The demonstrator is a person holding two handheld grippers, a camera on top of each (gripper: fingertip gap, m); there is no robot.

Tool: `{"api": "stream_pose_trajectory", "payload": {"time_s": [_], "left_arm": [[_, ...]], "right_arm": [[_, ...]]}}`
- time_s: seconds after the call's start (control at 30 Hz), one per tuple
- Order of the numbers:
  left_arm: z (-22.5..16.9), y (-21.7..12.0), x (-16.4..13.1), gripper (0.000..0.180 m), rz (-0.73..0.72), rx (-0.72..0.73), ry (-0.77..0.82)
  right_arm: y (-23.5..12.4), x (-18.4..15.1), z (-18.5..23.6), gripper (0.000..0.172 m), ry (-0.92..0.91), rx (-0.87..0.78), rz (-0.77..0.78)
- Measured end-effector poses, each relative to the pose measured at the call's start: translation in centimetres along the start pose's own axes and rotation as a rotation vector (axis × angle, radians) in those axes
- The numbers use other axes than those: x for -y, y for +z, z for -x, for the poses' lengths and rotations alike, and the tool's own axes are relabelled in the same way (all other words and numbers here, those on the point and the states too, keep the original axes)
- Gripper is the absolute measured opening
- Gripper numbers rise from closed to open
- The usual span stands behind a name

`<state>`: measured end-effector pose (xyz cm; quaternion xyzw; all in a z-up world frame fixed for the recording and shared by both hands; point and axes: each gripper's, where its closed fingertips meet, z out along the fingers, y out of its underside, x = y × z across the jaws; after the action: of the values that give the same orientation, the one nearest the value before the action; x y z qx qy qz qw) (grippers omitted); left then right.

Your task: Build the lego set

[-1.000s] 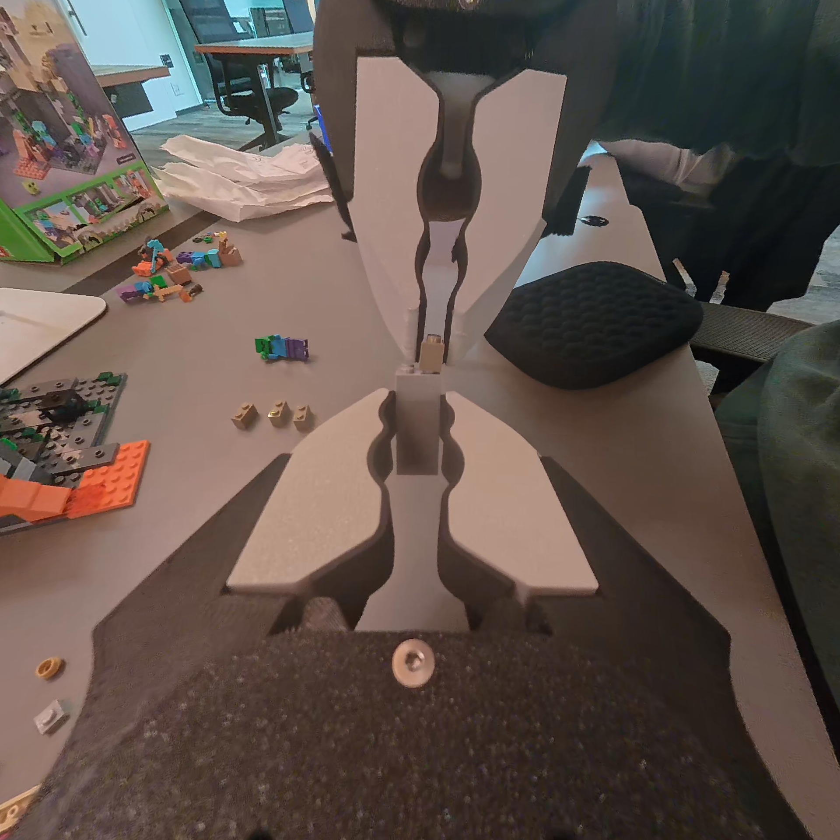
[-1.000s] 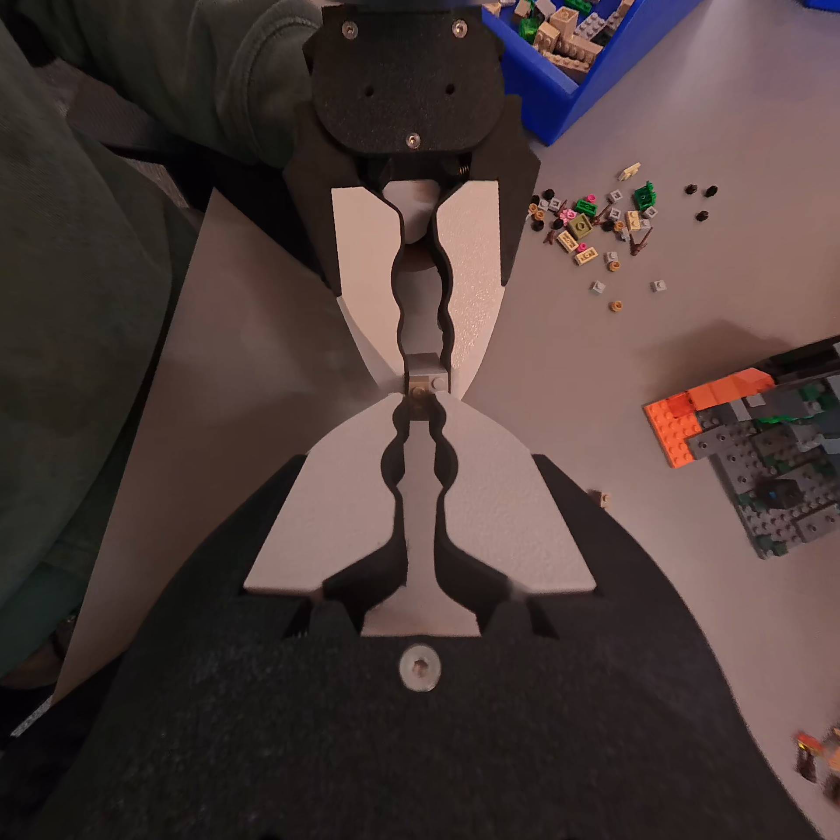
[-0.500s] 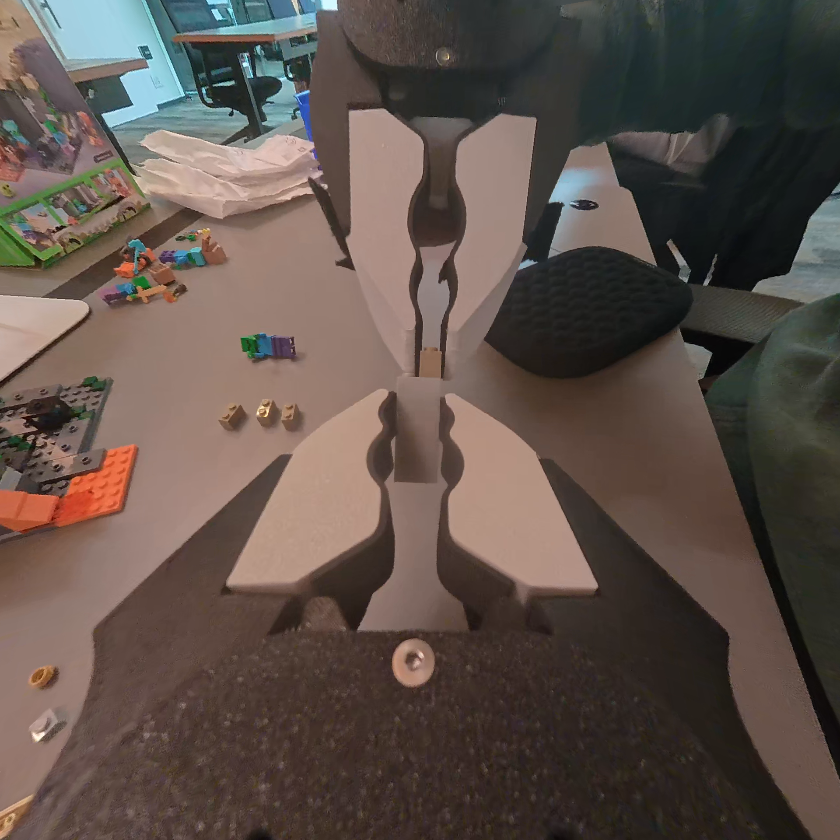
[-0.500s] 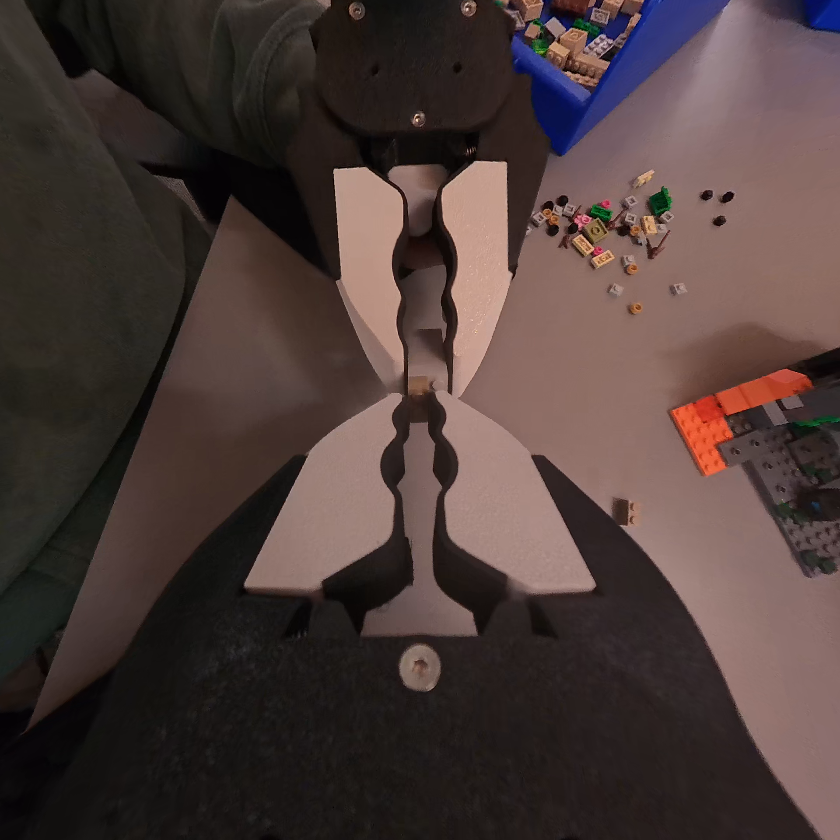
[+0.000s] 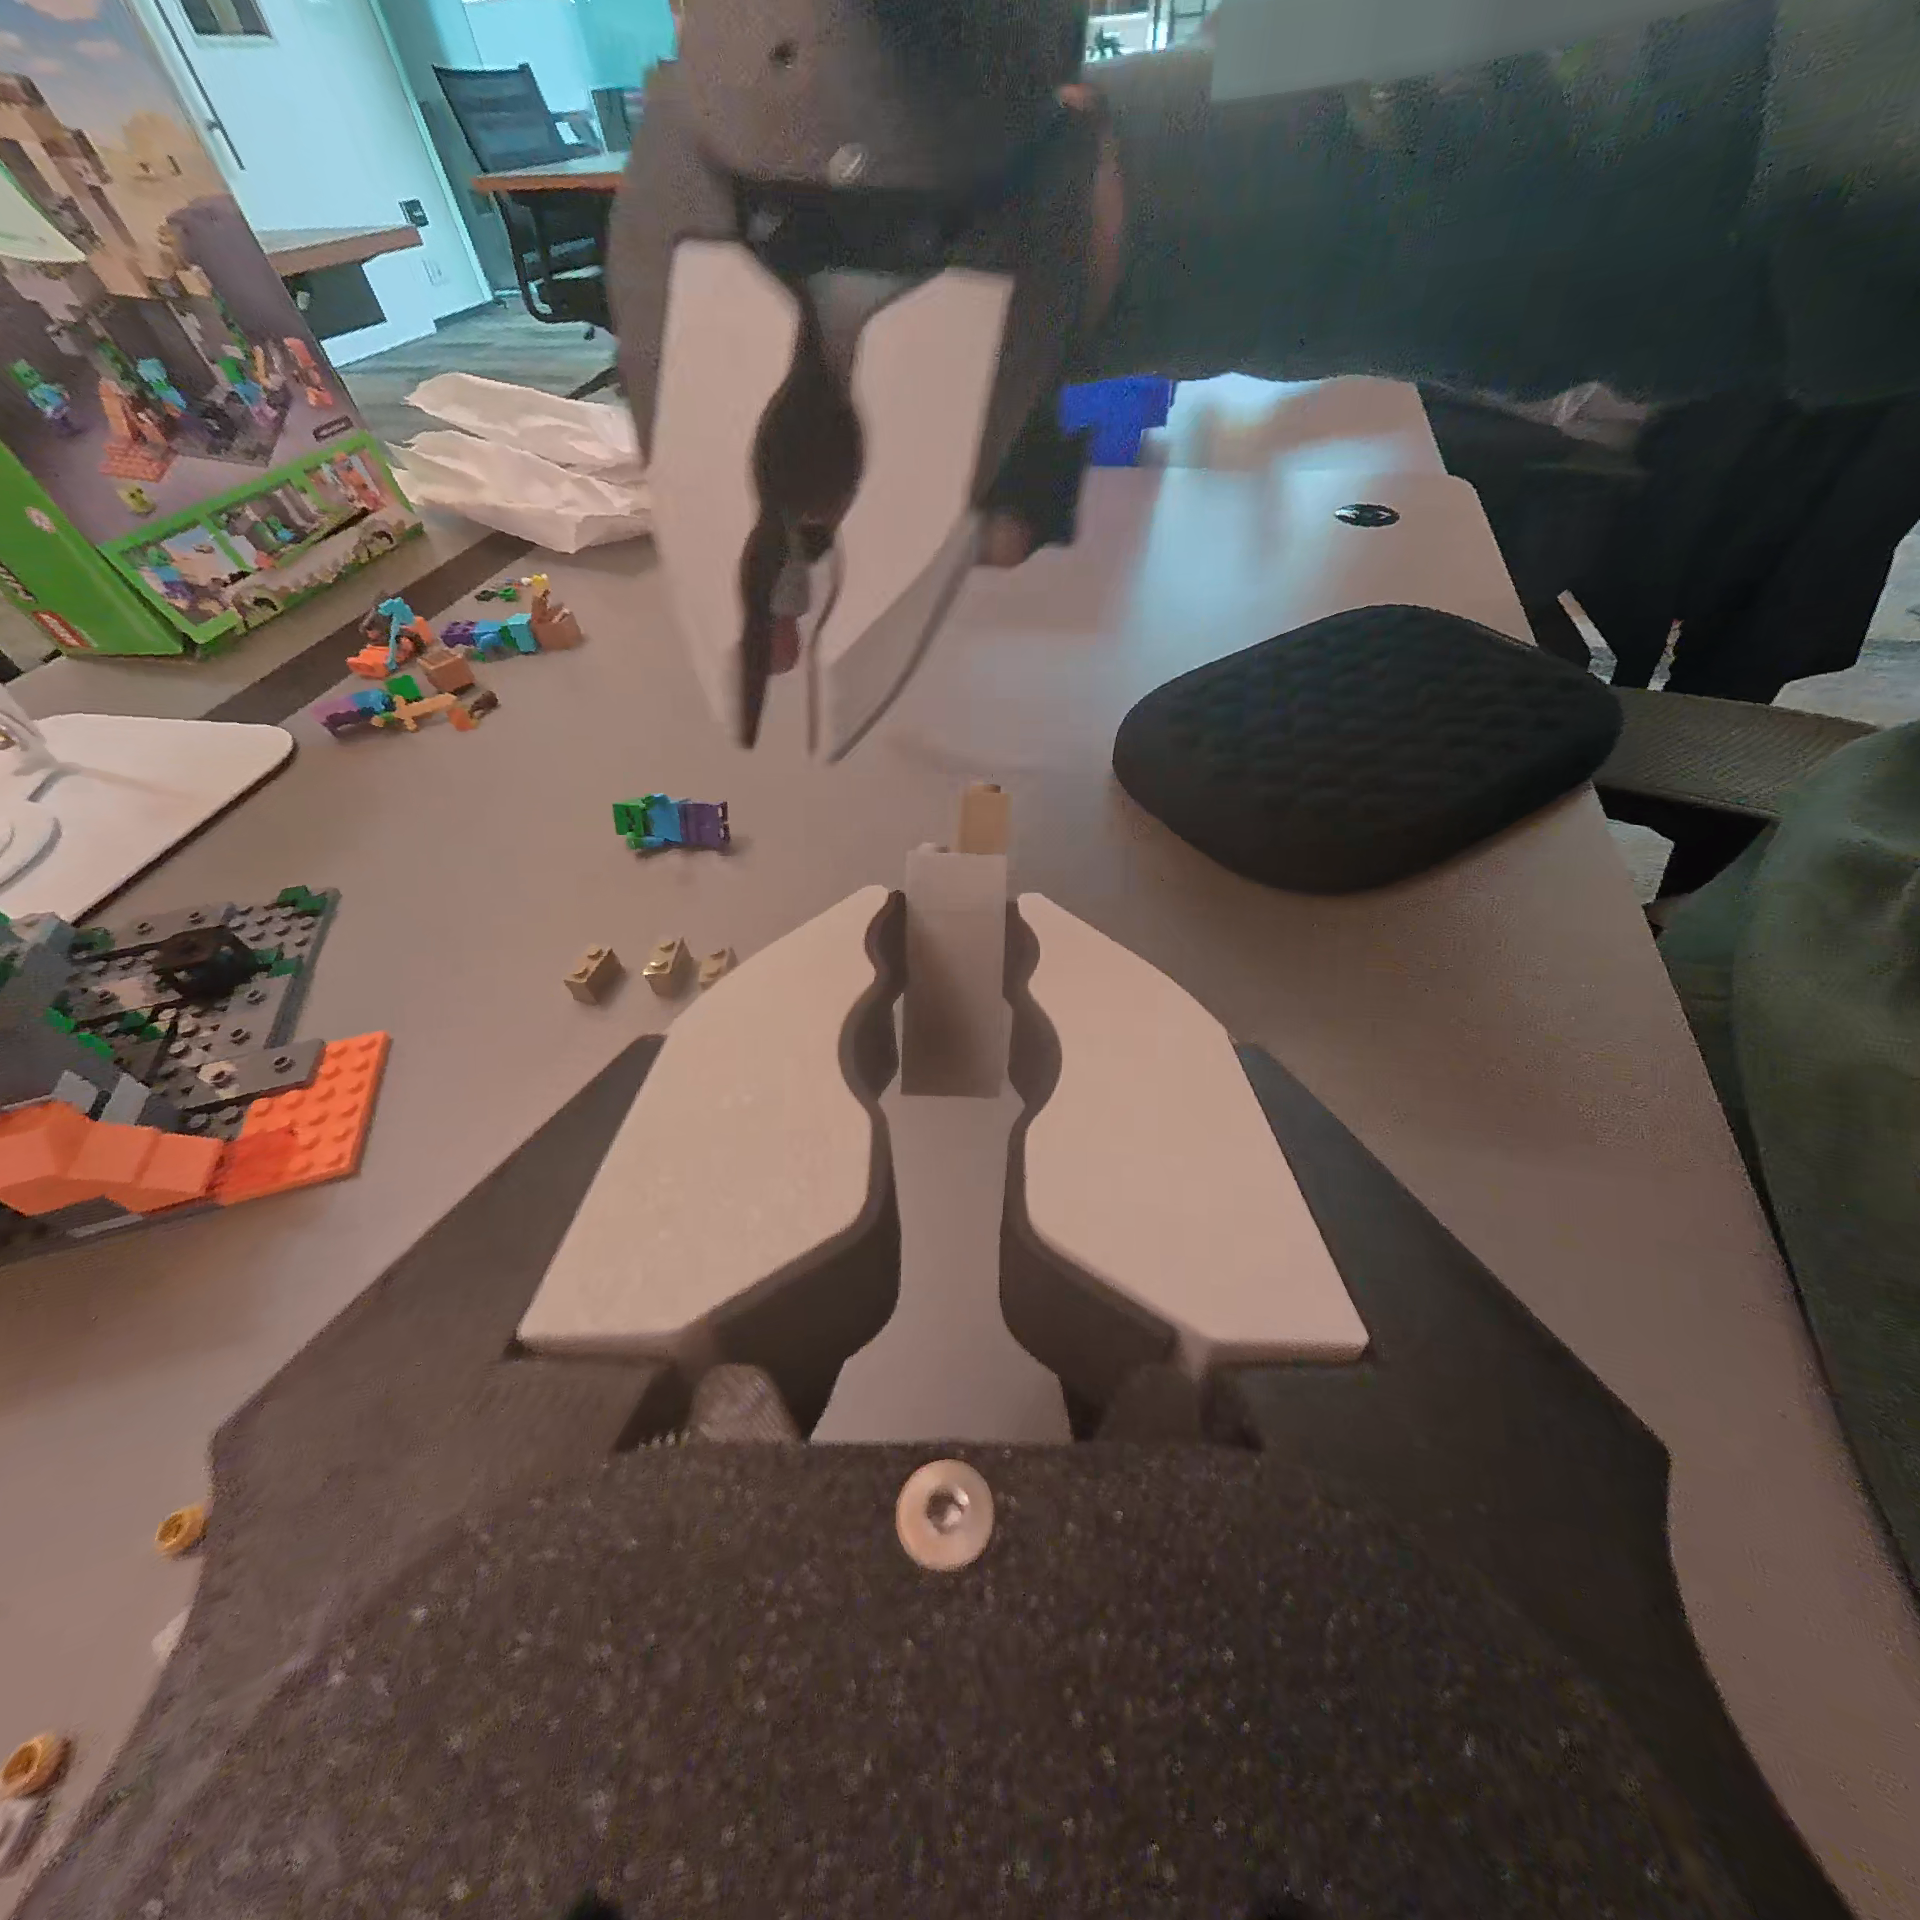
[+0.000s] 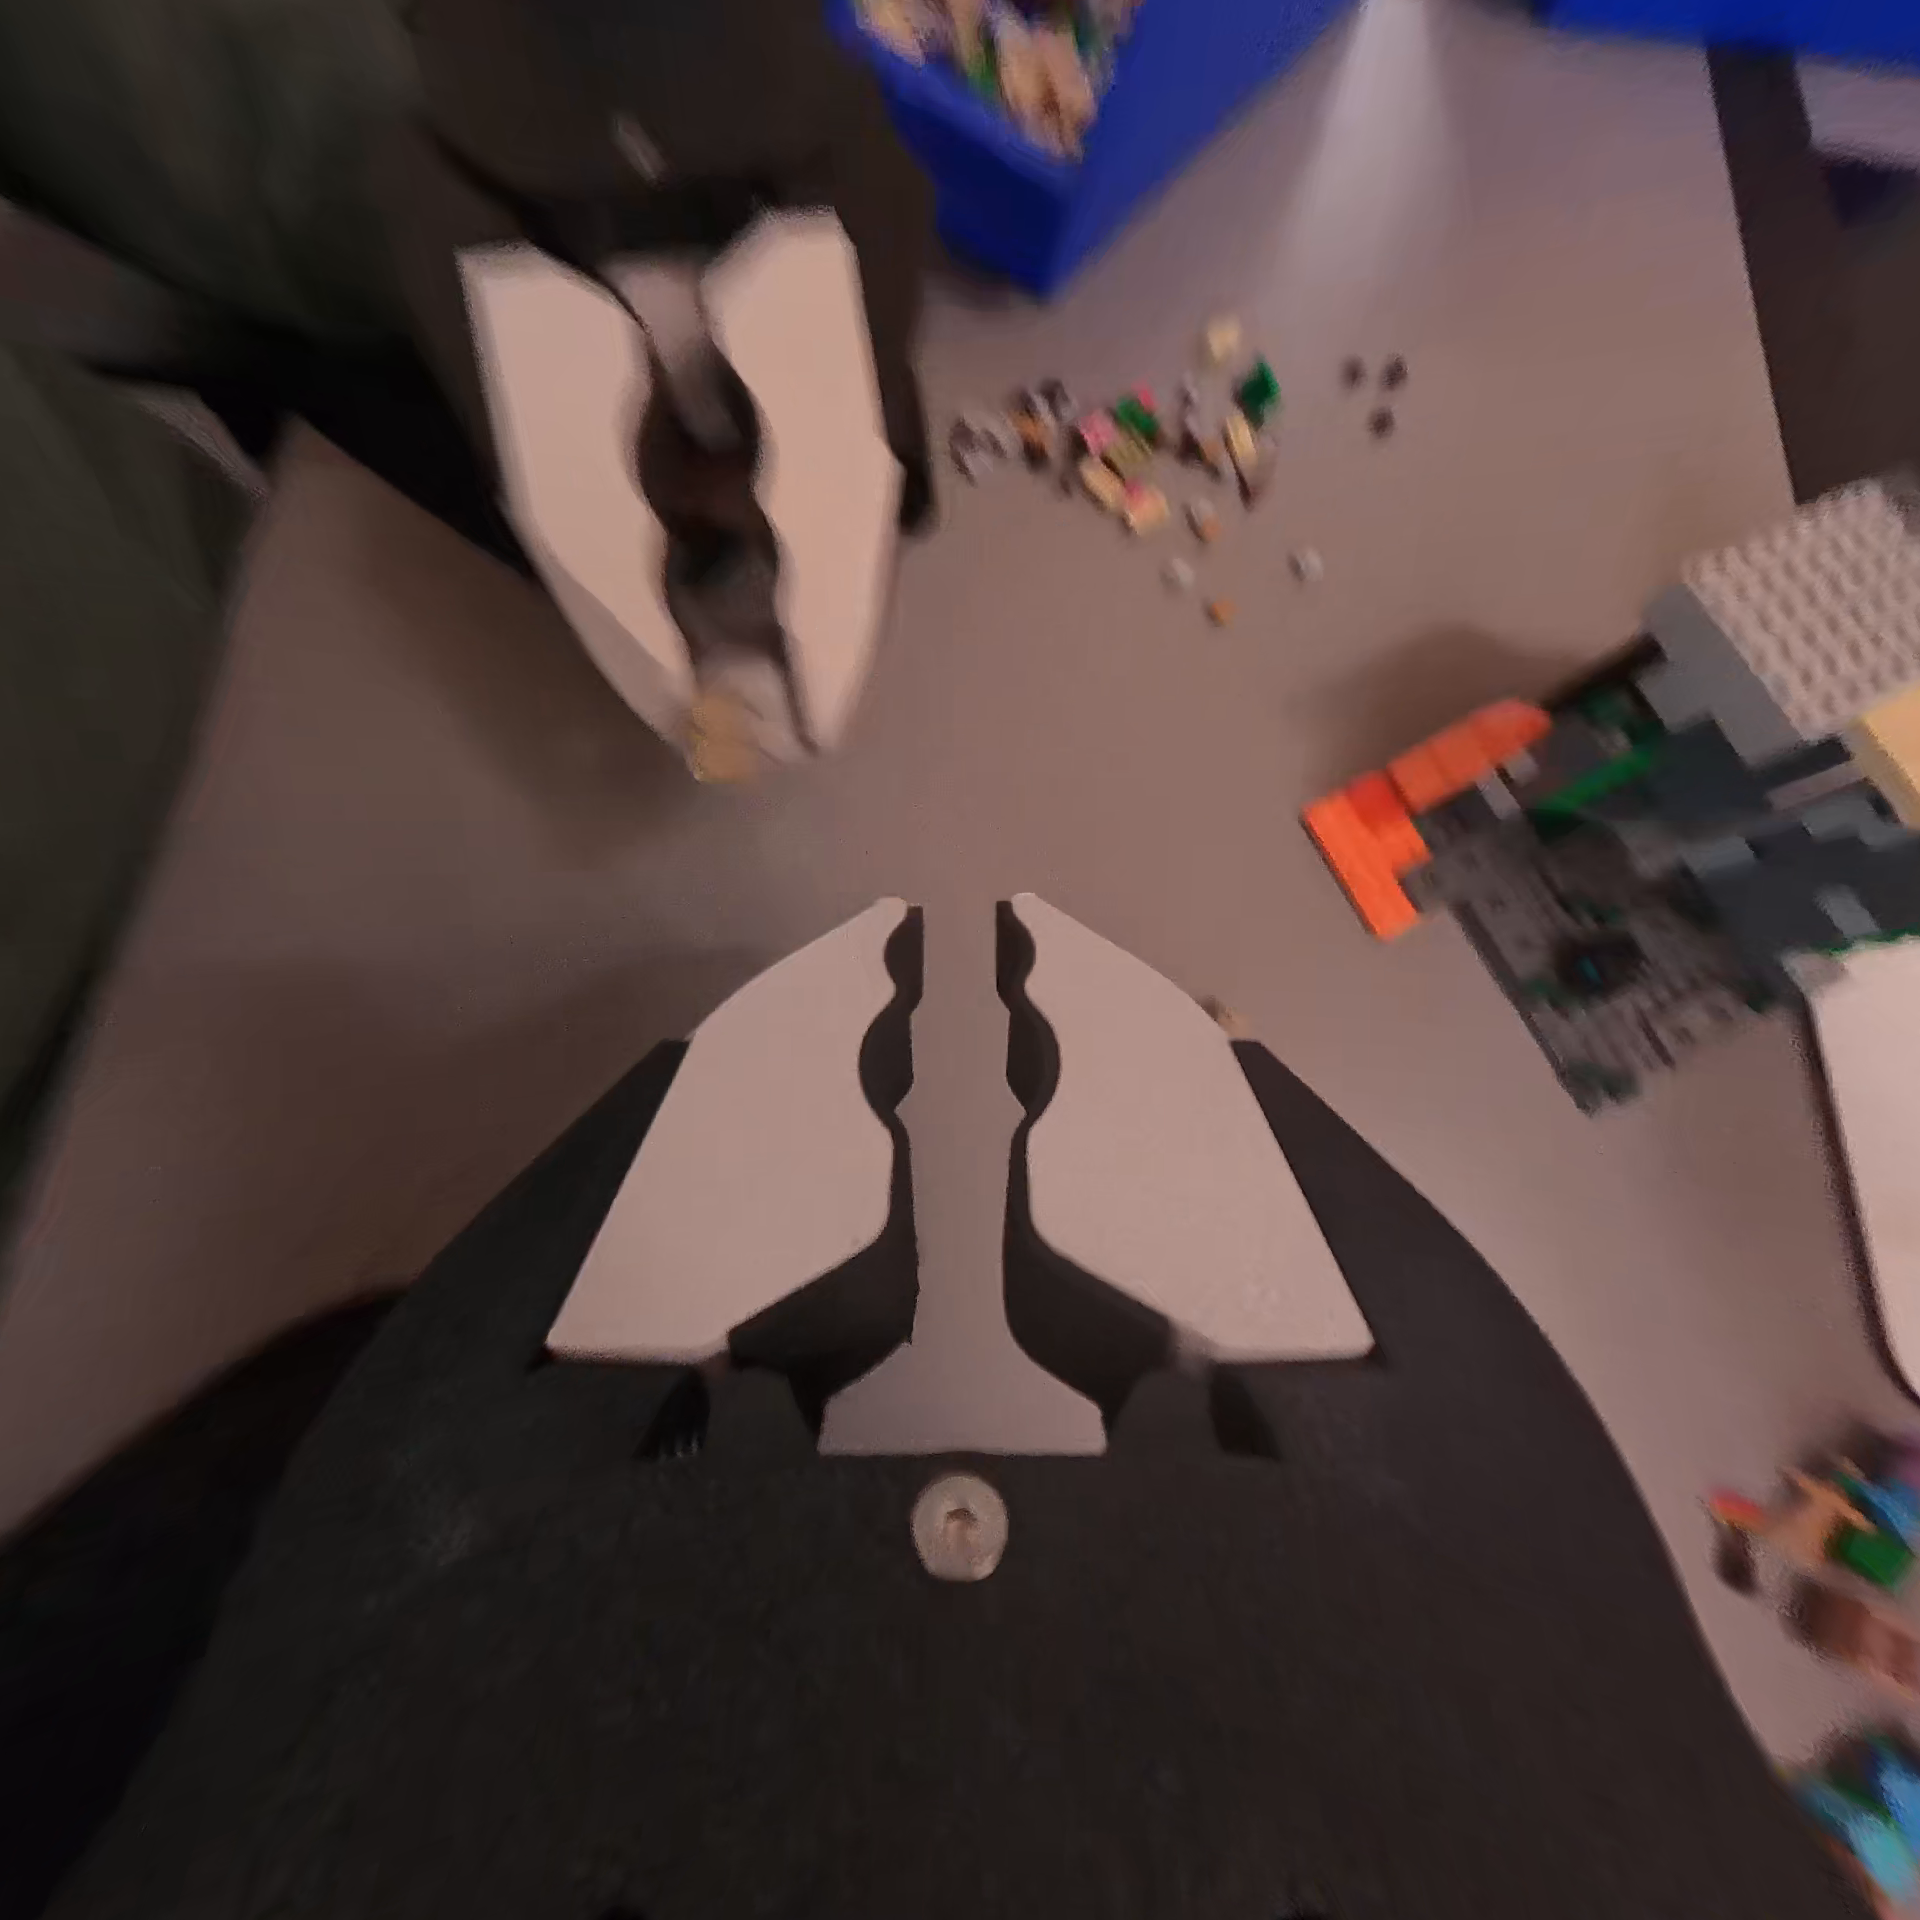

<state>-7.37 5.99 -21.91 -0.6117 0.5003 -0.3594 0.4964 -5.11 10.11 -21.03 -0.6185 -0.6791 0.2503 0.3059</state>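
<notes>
While the left hand-held gripper (image 5: 954, 904) keeps its two fingers pressed on the sides of a grey brick (image 5: 954, 977), we see a small tan piece (image 5: 982, 819) standing on that brick's far top corner, studs up. The brick pokes out past the fingertips and hangs over the grey table (image 5: 1299, 1091), not resting on it.

The right hand-held gripper (image 6: 958, 909) is apart from all this: its fingers are narrowly parted w/ nothing but bare table showing between them (its own view is blurred, so fine detail is lost). From the left wrist view it sits above and left of the tan piece, tips pointing down, well clear of it.

Near the left gripper: three loose tan bricks (image 5: 649, 966) just left of its fingertip, a green-blue-purple figure (image 5: 673, 823) further out, a black cushioned pad (image 5: 1361, 743) to the right. The grey-and-orange build (image 5: 187, 1070) lies at the left edge; a blue bin (image 6: 1049, 145) of parts and a scatter of small pieces (image 6: 1153, 457) sit beyond.

In our judgement the grip on the grey brick should stay square and level, since the tan piece is only seated on one corner and any tilt could lever it off.
</notes>
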Motion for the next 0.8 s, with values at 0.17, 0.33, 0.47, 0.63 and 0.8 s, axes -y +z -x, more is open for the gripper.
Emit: {"api": "stream_pose_trajectory", "payload": {"time_s": [0.17, 0.33, 0.47, 0.63, 0.8], "left_arm": [[-0.2, 0.3, -0.6, 0.017, 0.028, -0.003, 0.005], [-0.1, 0.4, -0.8, 0.017, 0.031, -0.009, -0.012], [-0.2, 0.4, -0.8, 0.017, 0.033, -0.019, -0.018], [-0.3, 0.4, -0.8, 0.017, 0.032, -0.031, -0.019], [0.0, 0.3, -0.8, 0.017, 0.028, -0.022, -0.032]], "right_arm": [[3.3, -6.0, -2.8, 0.012, -0.03, 0.023, 0.251], [4.8, -6.7, -3.6, 0.011, -0.06, 0.046, 0.293], [5.3, -7.3, -3.8, 0.011, -0.078, 0.071, 0.335], [5.9, -7.8, -4.0, 0.01, -0.082, 0.095, 0.364], [5.8, -6.6, -3.2, 0.007, -0.037, 0.148, 0.289]]}}
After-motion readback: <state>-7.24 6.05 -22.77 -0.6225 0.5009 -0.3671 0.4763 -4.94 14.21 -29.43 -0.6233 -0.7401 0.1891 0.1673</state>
